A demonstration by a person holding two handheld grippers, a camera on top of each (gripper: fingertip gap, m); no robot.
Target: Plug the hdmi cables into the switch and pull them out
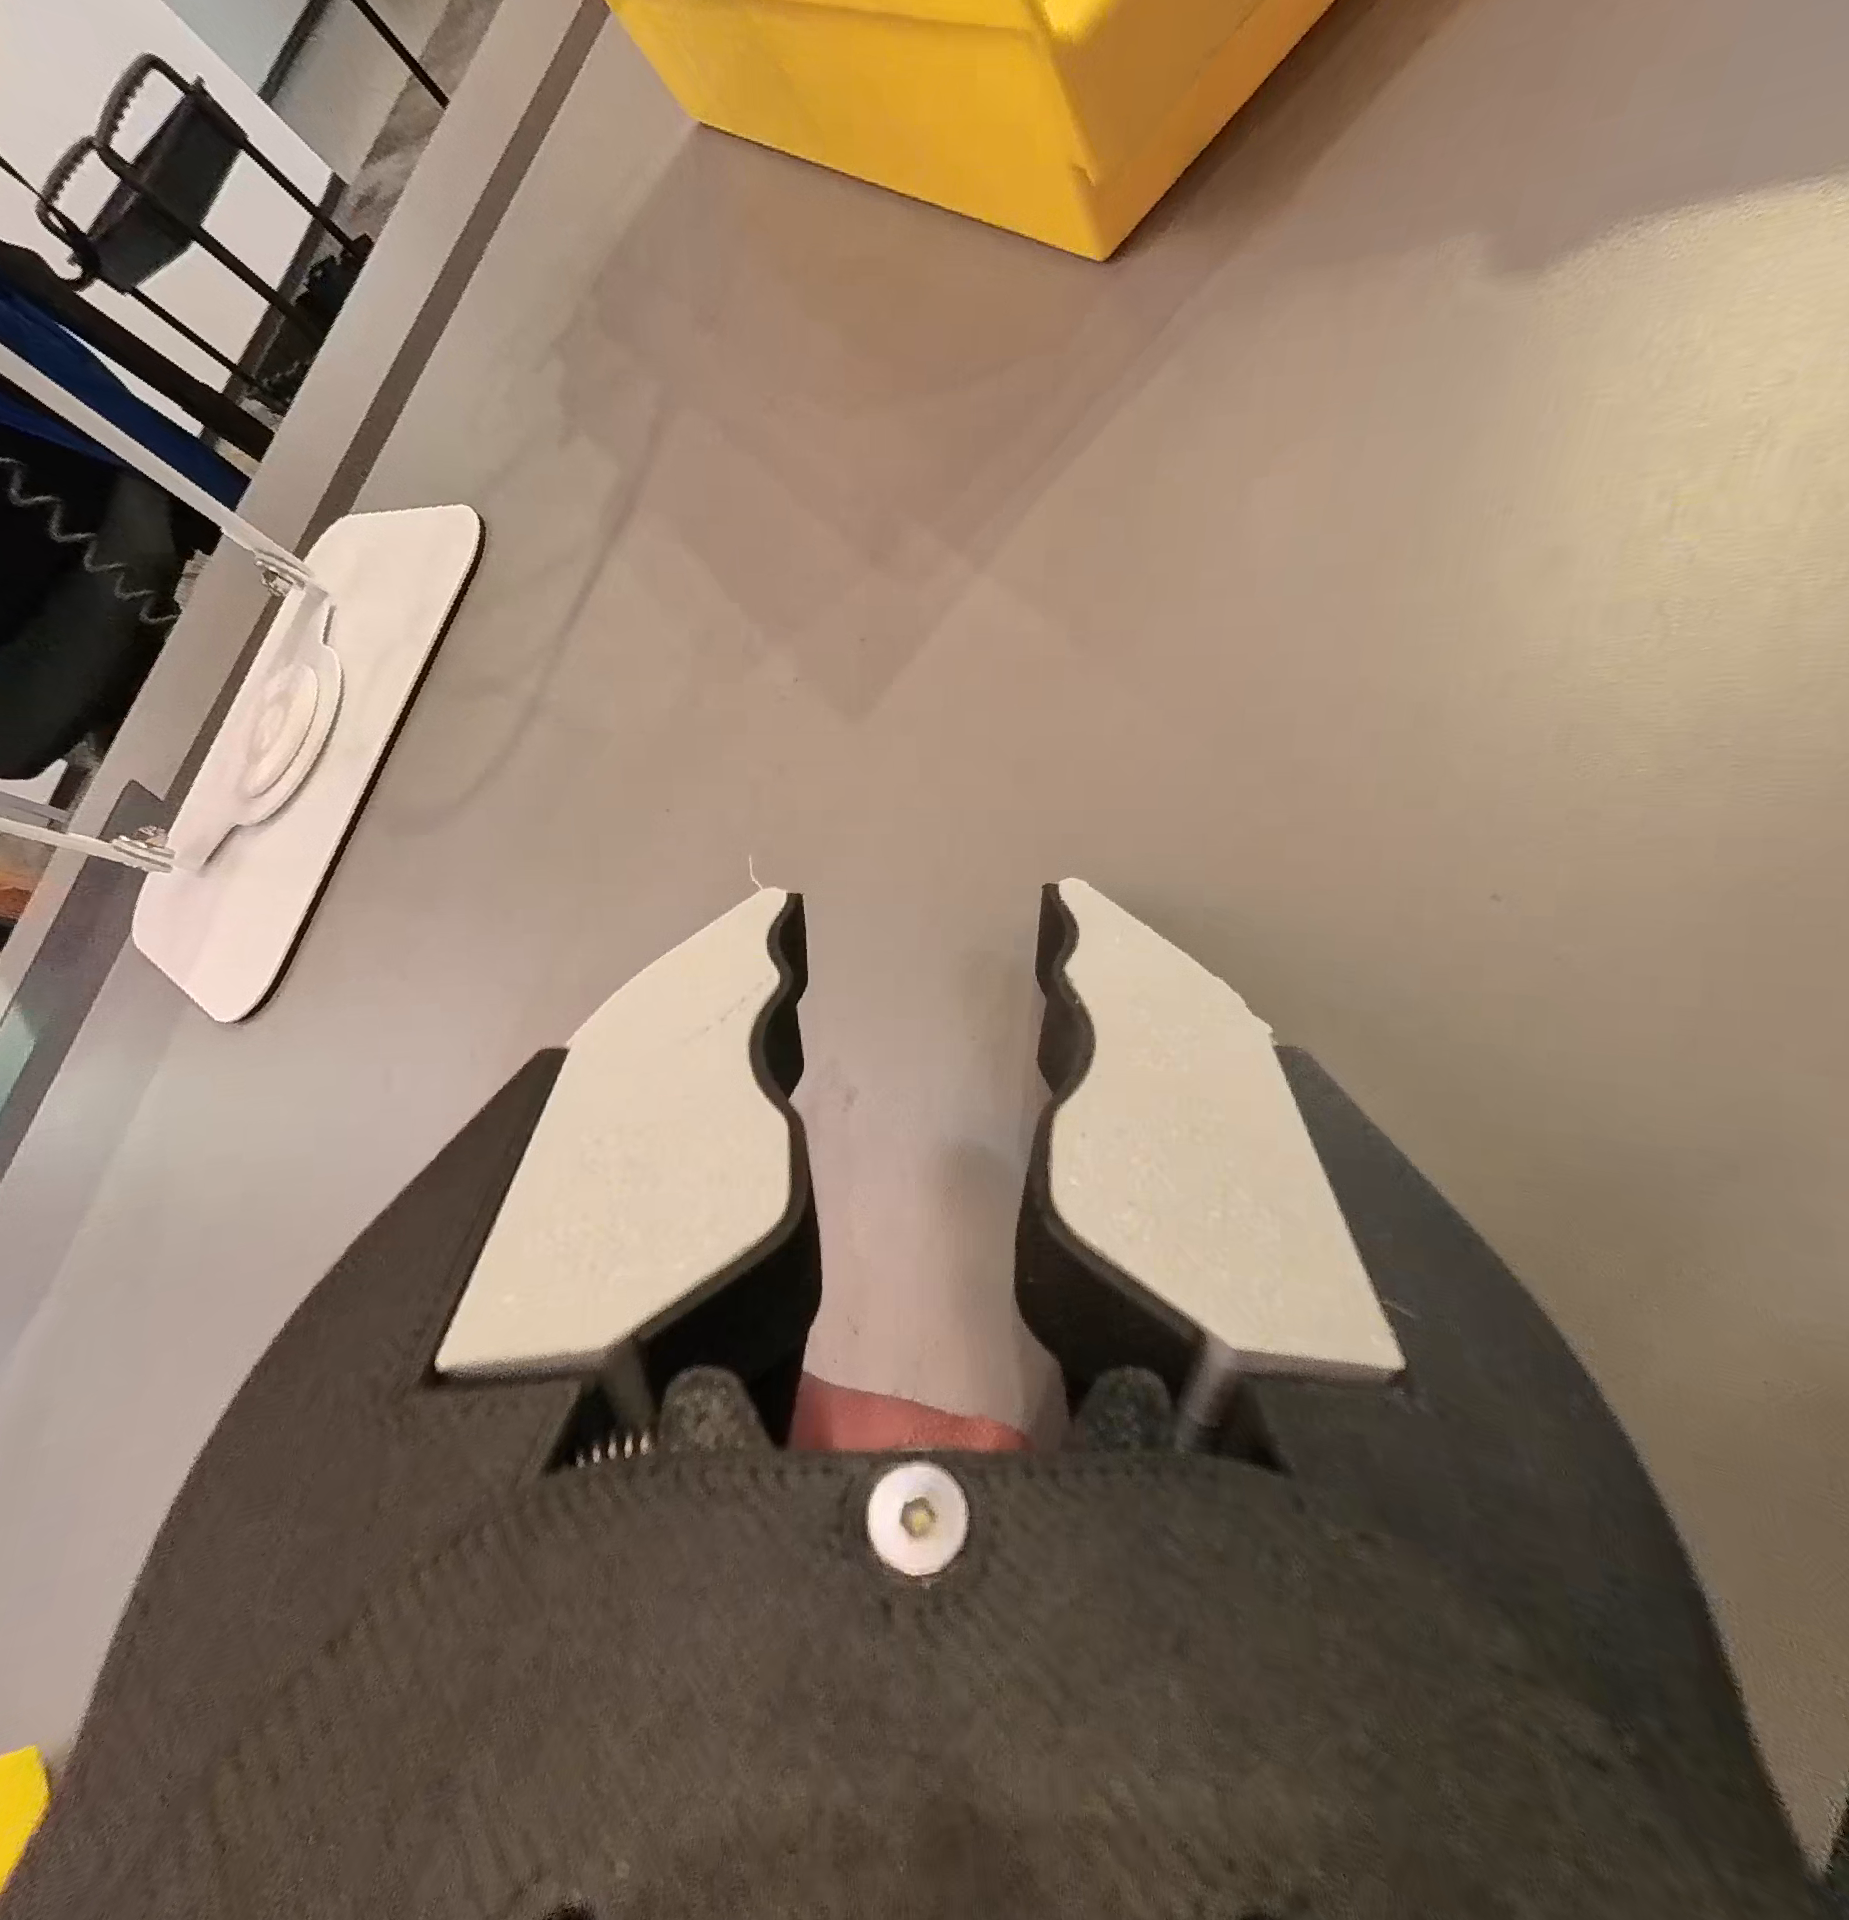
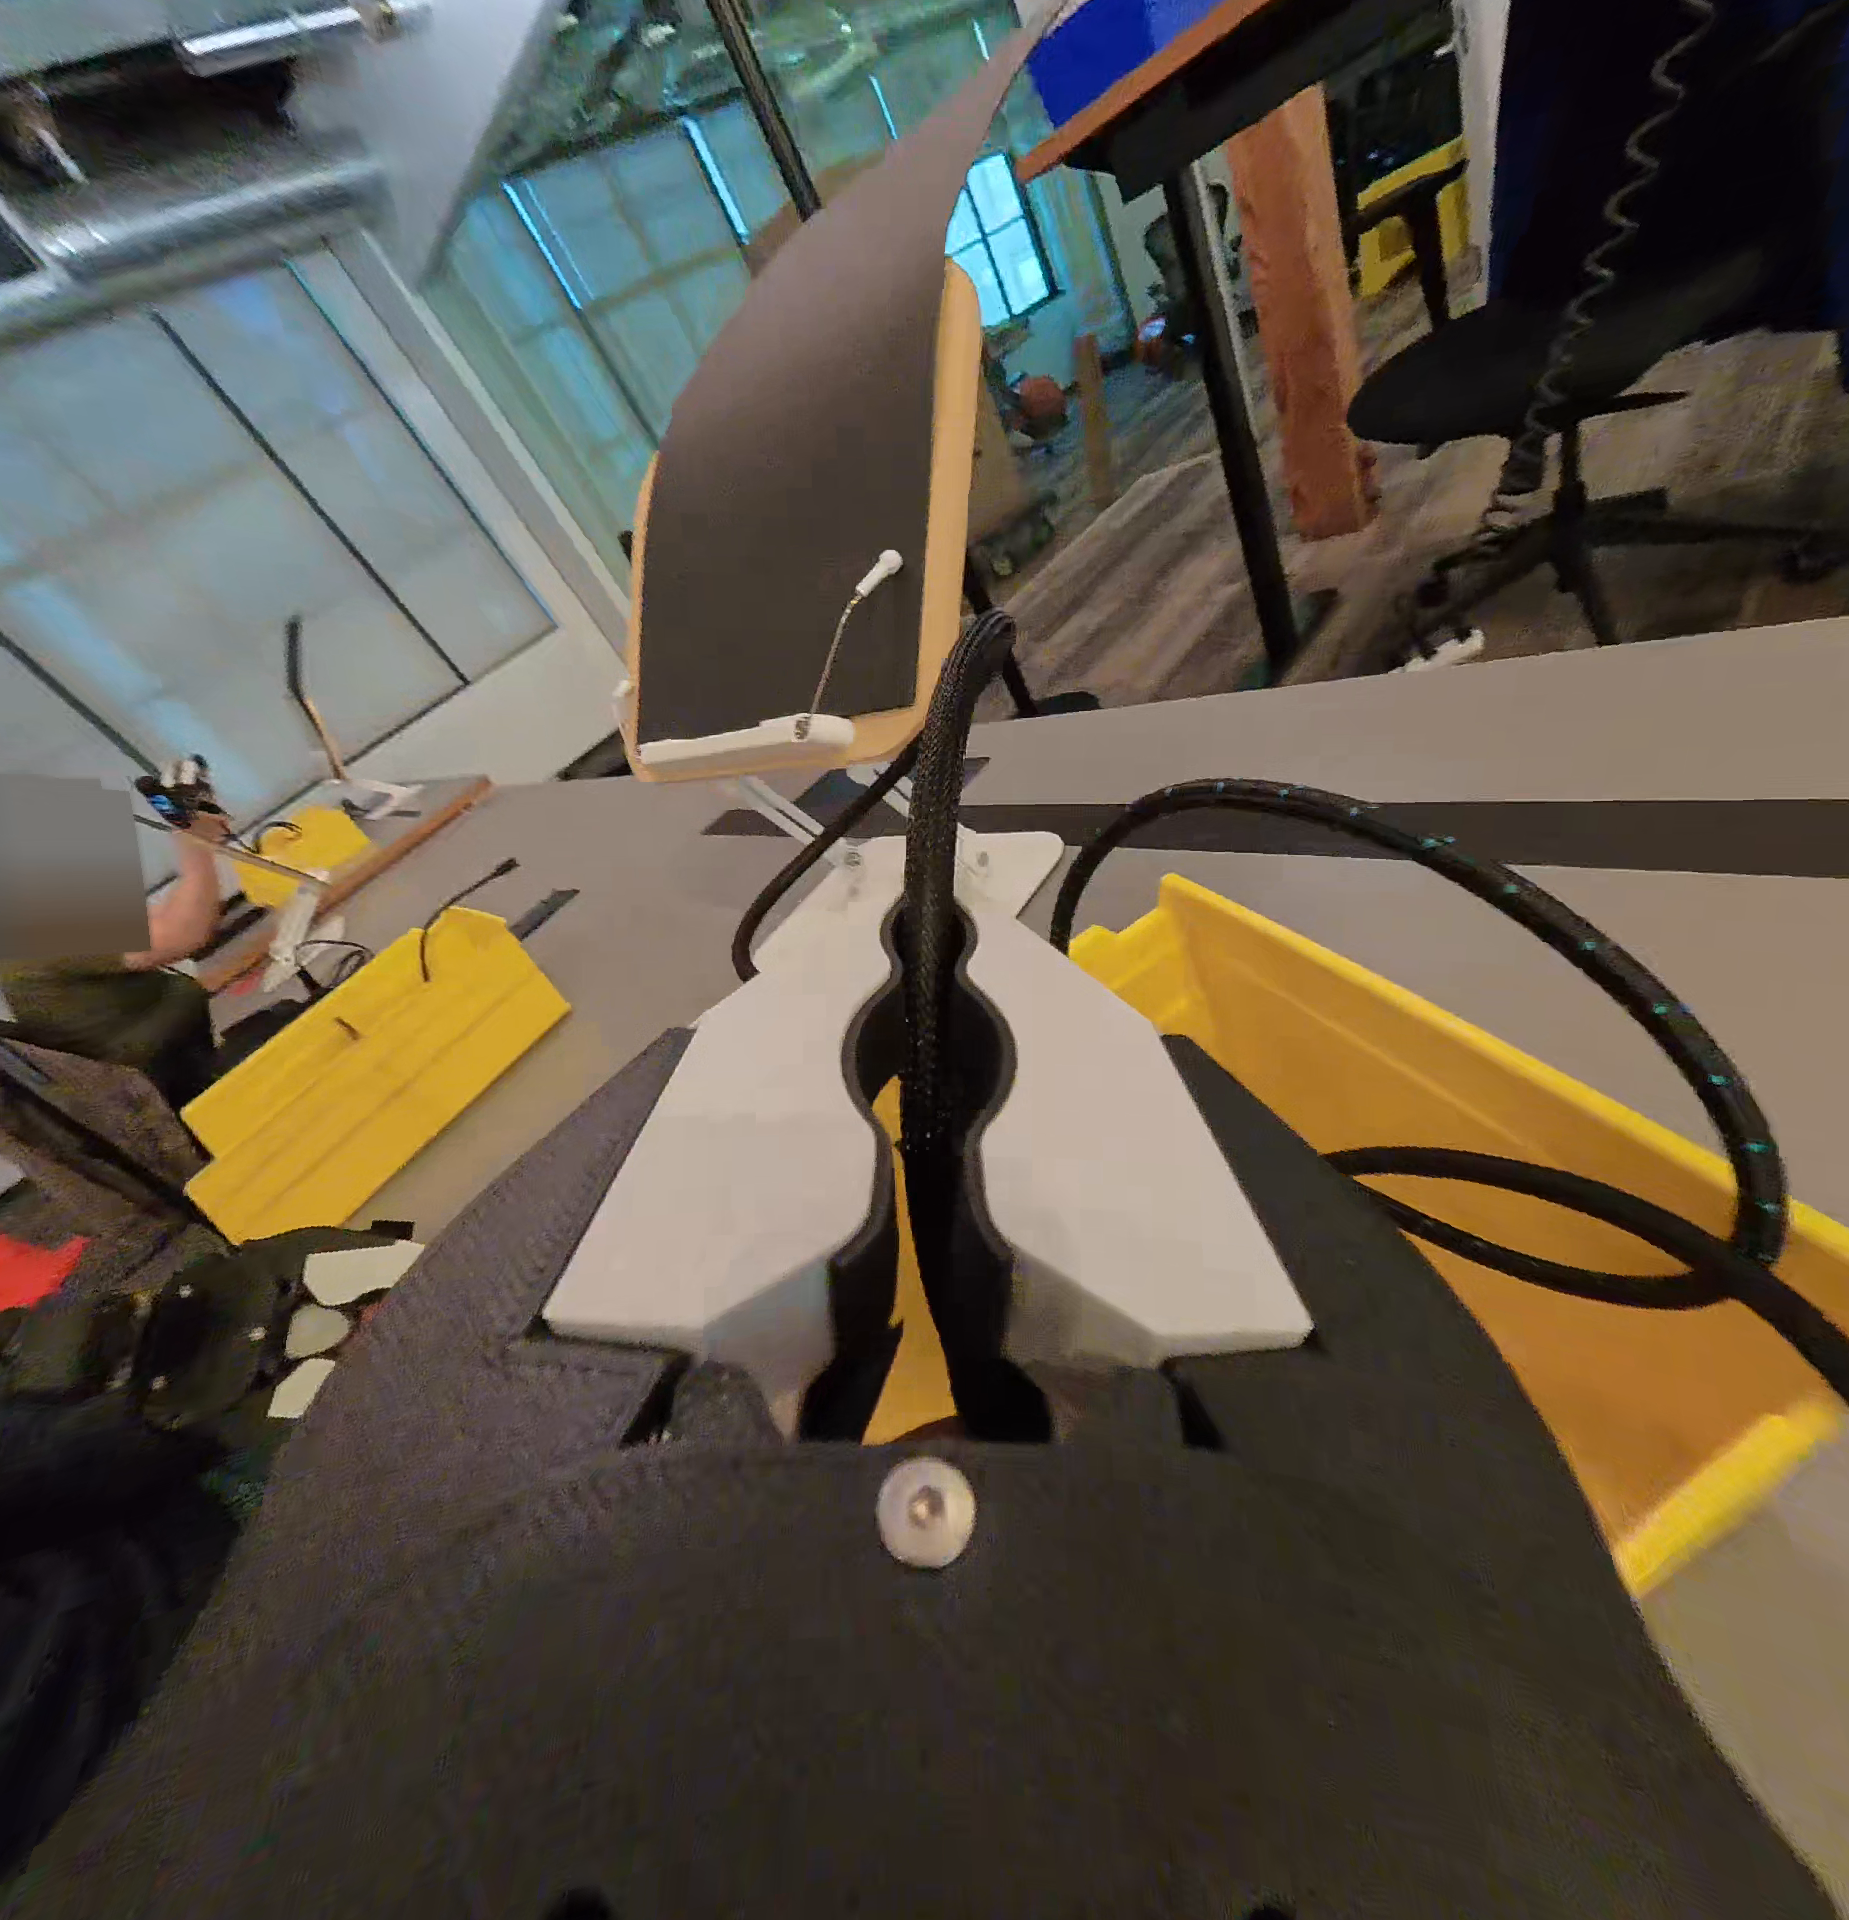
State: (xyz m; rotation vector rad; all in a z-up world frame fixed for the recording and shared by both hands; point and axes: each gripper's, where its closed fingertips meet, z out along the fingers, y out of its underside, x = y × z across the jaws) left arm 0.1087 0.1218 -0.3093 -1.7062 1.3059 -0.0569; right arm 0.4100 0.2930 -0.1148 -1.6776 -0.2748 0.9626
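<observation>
Your right gripper (image 2: pixel 925 935): white fingers, blk body, clamps blk braided cable (image 2: pixel 935 831). Teal-flecked blk cable (image 2: pixel 1585 935) over yellow bin (image 2: pixel 1367 1060); grey table (image 1: pixel 1315 623).

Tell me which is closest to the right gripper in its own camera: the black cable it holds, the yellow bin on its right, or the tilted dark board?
1. The black braided cable: pinched between the right gripper's fingers.
2. The yellow bin: just beside the gripper, to the right.
3. The tilted dark board: farthest, standing ahead behind the fingertips.
</observation>
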